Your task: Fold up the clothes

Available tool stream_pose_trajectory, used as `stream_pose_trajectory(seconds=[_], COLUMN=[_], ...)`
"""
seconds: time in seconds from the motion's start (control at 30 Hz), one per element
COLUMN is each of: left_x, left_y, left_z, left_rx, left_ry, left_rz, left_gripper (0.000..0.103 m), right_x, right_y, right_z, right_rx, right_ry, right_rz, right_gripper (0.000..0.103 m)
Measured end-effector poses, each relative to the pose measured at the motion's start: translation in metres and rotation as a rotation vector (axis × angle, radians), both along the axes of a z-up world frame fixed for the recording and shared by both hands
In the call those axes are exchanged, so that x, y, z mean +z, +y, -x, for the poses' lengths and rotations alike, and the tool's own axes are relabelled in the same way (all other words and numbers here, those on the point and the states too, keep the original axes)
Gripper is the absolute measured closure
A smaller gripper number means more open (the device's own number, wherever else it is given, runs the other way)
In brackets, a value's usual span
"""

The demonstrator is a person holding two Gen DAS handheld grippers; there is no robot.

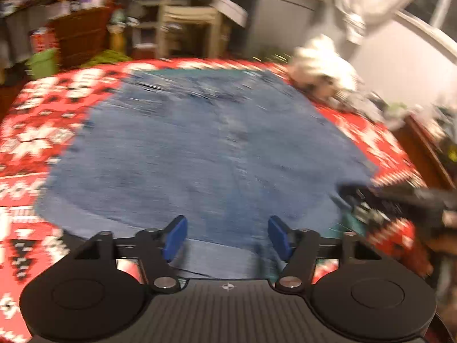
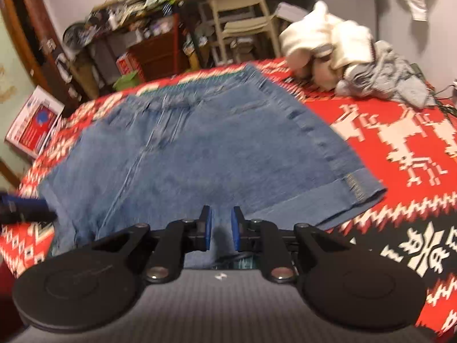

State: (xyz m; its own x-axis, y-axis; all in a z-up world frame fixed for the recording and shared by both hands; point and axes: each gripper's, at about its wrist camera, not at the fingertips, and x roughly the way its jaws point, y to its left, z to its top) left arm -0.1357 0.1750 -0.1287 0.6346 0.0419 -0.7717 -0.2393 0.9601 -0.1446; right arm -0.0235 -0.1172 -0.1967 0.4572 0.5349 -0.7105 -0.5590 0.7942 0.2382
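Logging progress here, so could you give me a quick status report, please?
Left gripper open, empty. Right gripper narrowly open, empty. Denim shorts flat, unfolded on red blanket. Clothes pile clear behind.

Red patterned blanket (image 2: 400, 120) carries denim shorts (image 2: 200, 148) and piled clothes (image 2: 342, 54).

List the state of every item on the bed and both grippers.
Denim shorts: spread flat, unfolded.
Left gripper: open, over the near hem.
Right gripper: narrowly open, gripping nothing.
White garments: crumpled pile at far corner.
Grey garment: crumpled beside them.
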Motion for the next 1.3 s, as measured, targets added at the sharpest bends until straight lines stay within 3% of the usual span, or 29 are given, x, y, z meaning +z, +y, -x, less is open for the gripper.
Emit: stream_pose_trajectory(seconds=[0.03,0.1,0.17,0.33,0.47,0.6,0.7,0.77,0.9,1.03,1.17,1.27,1.3], left_x=[0.001,0.001,-0.001,-0.013,-0.023,-0.034,-0.043,-0.046,-0.045,-0.05,-0.054,-0.056,-0.057], left_y=[0.007,0.022,0.038,0.086,0.111,0.122,0.13,0.135,0.14,0.16,0.181,0.187,0.187], left_z=[0.004,0.012,0.018,0.026,0.038,0.04,0.045,0.047,0.053,0.05,0.047,0.04,0.038], left_rx=[0.023,0.06,0.084,0.141,0.256,0.109,0.049,0.07,0.102,0.177,0.252,0.233,0.22], left_ry=[-0.011,-0.028,-0.044,-0.04,-0.05,-0.008,0.007,0.01,-0.032,-0.01,-0.015,-0.02,-0.022], left_rz=[-0.024,-0.077,-0.115,-0.057,-0.144,-0.25,-0.225,-0.199,-0.198,-0.165,-0.105,-0.091,-0.088], left_gripper=[0.025,0.02,0.02,0.02,0.02,0.02,0.02,0.021,0.031,0.056,0.057,0.057,0.063], right_x=[-0.003,-0.008,-0.007,-0.002,0.008,0.02,0.028,0.033,0.036,0.032,0.029,0.028,0.028], right_y=[0.0,0.0,-0.003,-0.002,0.015,0.036,0.055,0.068,0.098,0.12,0.126,0.132,0.135], right_z=[0.002,0.006,0.007,0.014,0.029,0.048,0.062,0.071,0.091,0.097,0.094,0.096,0.098], right_rx=[0.006,0.018,0.019,0.019,0.103,0.181,0.245,0.291,0.398,0.448,0.443,0.46,0.475], right_ry=[0.005,0.014,0.021,0.018,-0.015,-0.008,-0.013,-0.02,-0.066,-0.056,-0.035,-0.054,-0.061], right_rz=[0.01,0.027,0.024,0.033,0.032,0.011,-0.006,-0.012,0.026,0.032,0.026,0.043,0.047], right_gripper=[0.087,0.089,0.089,0.085,0.085,0.085,0.085,0.085,0.085,0.085,0.085,0.085,0.085])
